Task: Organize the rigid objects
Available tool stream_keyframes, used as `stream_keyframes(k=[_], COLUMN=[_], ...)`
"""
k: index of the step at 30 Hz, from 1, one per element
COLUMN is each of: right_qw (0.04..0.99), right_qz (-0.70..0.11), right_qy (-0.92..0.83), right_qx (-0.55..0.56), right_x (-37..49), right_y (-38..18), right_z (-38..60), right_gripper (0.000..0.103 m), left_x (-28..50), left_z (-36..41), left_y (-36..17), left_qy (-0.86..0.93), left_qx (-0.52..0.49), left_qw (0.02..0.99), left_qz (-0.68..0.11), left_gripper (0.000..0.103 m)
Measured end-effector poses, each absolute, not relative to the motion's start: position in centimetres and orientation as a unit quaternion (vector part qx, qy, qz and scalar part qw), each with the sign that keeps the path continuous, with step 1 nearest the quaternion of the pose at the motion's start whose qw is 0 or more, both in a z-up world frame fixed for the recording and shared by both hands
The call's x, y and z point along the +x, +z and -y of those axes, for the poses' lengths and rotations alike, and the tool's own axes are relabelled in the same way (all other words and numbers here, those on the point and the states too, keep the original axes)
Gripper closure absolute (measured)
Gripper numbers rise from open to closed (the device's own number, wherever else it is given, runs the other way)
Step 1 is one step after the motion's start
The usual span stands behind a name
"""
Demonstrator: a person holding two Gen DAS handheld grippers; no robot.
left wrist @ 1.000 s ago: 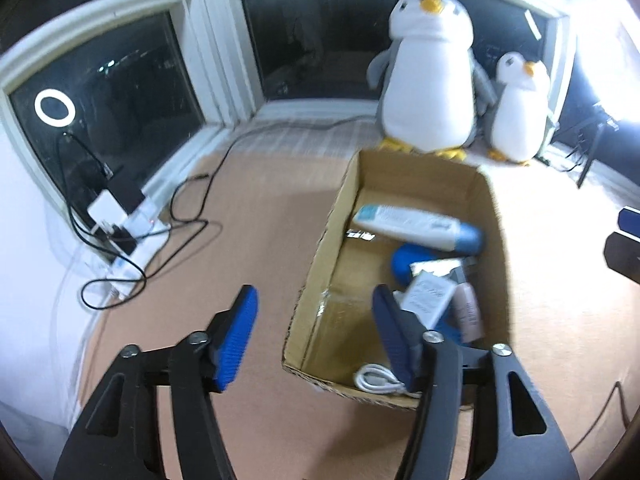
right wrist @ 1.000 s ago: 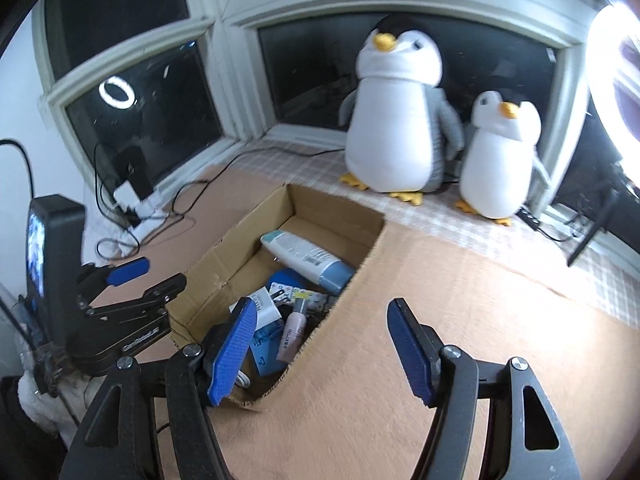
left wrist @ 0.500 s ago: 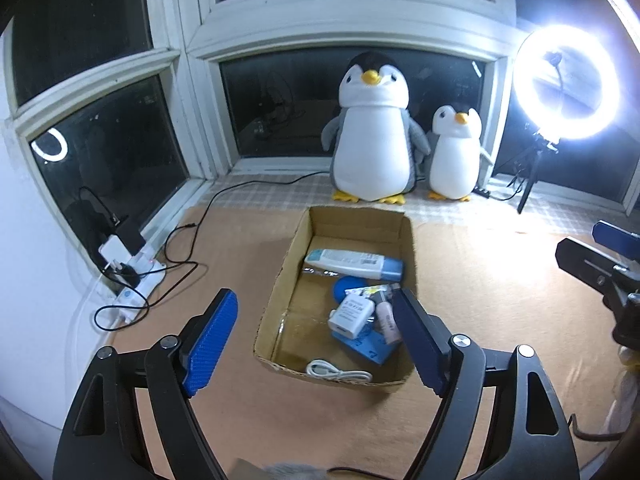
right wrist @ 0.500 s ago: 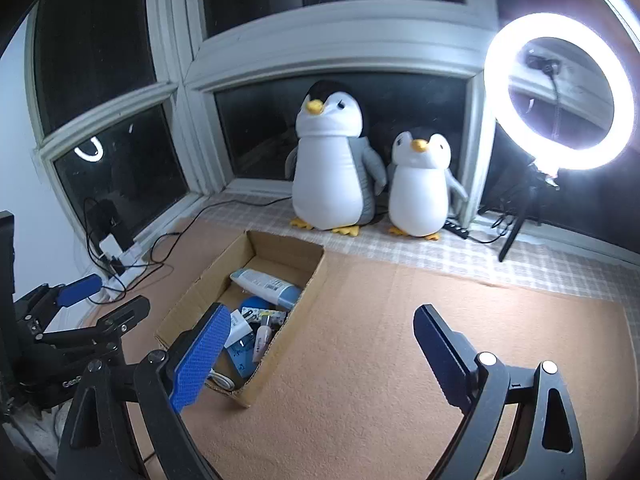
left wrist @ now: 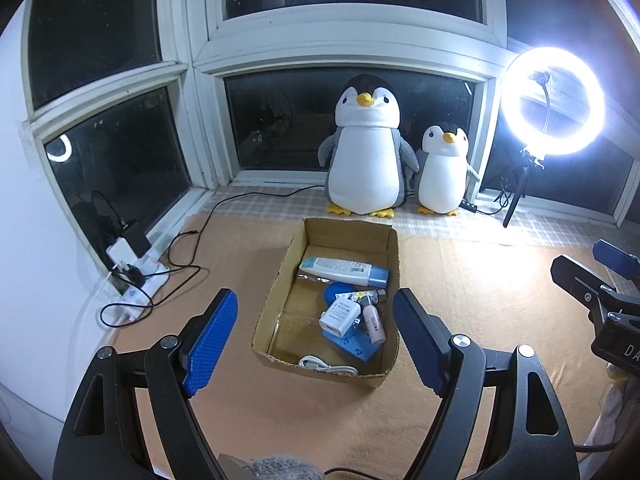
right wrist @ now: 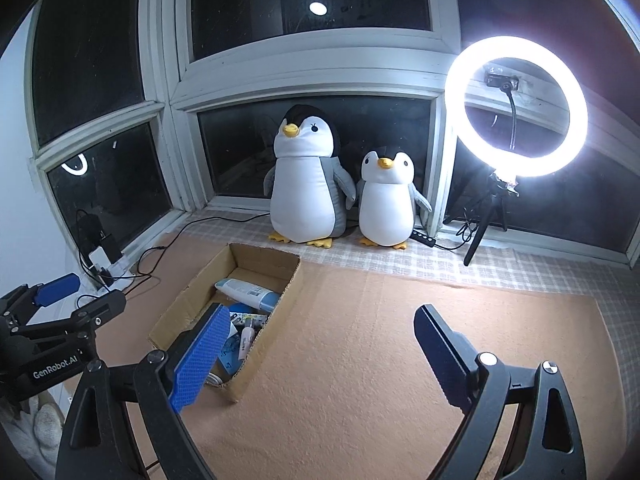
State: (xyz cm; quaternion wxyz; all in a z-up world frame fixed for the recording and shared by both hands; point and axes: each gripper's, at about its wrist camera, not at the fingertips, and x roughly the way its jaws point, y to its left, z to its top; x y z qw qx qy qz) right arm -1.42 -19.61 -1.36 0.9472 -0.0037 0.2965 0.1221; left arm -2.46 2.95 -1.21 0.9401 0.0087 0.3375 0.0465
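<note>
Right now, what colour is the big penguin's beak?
Yellow-orange beak, clearest from the left wrist view.

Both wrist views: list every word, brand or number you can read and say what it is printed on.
"GenRobot.AI": on the black body of the left gripper, in the right wrist view.
"DA", cut off at the frame edge: on the right gripper, in the left wrist view.
Print on the white tube, white charger and pink bottle in the cardboard box: too small to read.

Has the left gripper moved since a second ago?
Yes. The left gripper has pulled up and back from the cardboard box, which now looks smaller; its empty jaws have just opened wider.
</note>
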Motion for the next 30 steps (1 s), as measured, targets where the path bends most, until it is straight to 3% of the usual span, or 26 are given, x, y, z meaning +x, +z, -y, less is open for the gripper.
stream_keyframes(k=[30], right_qw=[0.943], right_qz=[-0.309], right_qy=[0.123], right_qx=[-0.008], right_x=[-1.01], right_y=[-2.29], right_z=[19.33], right_gripper=[0.012], left_x=[-2.47], left_z=[-2.98], left_y=[-1.31], left_qy=[0.046], left_qx=[0.009], left_qw=[0.939], left_qz=[-0.339], left_gripper=[0.023])
